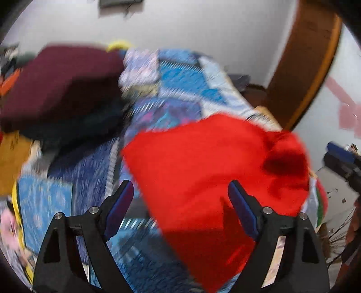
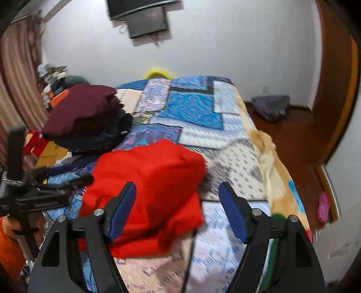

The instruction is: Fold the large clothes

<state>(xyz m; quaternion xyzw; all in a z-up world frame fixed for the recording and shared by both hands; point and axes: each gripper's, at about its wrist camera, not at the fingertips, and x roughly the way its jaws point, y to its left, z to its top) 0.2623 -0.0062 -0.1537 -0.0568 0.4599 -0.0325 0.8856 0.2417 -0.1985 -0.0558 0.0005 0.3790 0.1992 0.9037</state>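
While spread wide, both tongs (image 1: pixel 180 191) (image 2: pixel 177 193) empty above red garment (image 1: pixel 214 169)

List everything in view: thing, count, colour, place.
red garment: 1, red, folded on bed, near edge
maroon garment: 1, maroon, top of dark pile, bed's left side
bedcover: 1, blue and white patchwork, over bed
screens: 2, dark, on wall
curtain: 1, pink striped, far left
grey bundle: 1, grey, floor by wall
left gripper: 1, black with blue pads, open, nothing held
right gripper: 1, same, open, nothing held
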